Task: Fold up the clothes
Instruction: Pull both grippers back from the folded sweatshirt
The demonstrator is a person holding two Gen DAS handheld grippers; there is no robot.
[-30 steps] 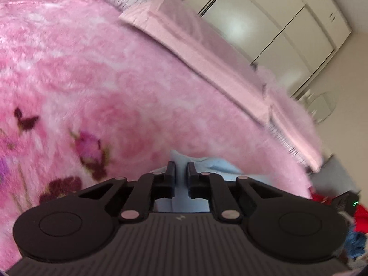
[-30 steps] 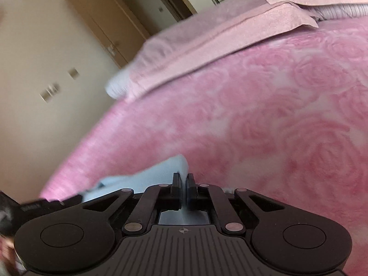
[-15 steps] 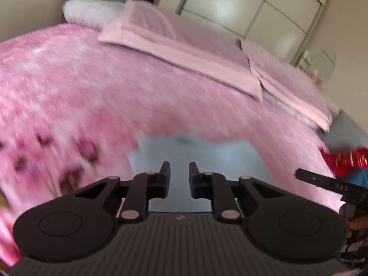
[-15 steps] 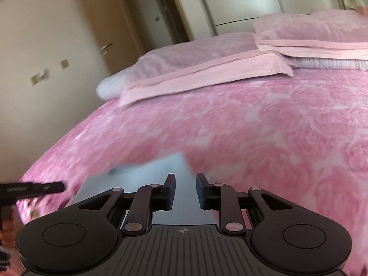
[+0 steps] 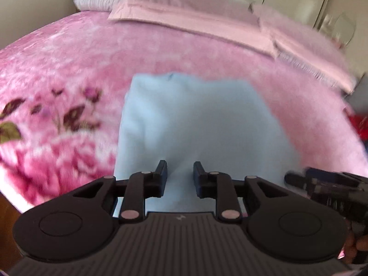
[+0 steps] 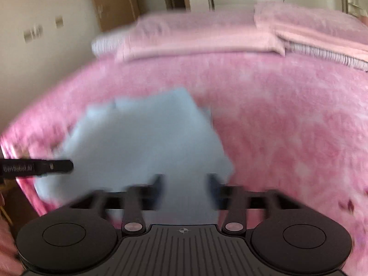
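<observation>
Cloth fills the middle of the left wrist view: a pale blue garment (image 5: 197, 124), folded to a rough rectangle, lies on the pink blanket (image 5: 69, 53) with its long axis running from the lower centre toward the pillows (image 5: 184, 4) at the top. Left gripper (image 5: 178, 174) sits at its near edge, jaws parted and empty, while the right gripper (image 5: 322, 186) pokes in at lower right. Right wrist view, blurred: the garment (image 6: 142, 142) lies ahead and to the left of the right gripper (image 6: 185, 188), jaws released, nothing held; the left gripper (image 6: 39, 166) enters at far left. Both seem about equally near
</observation>
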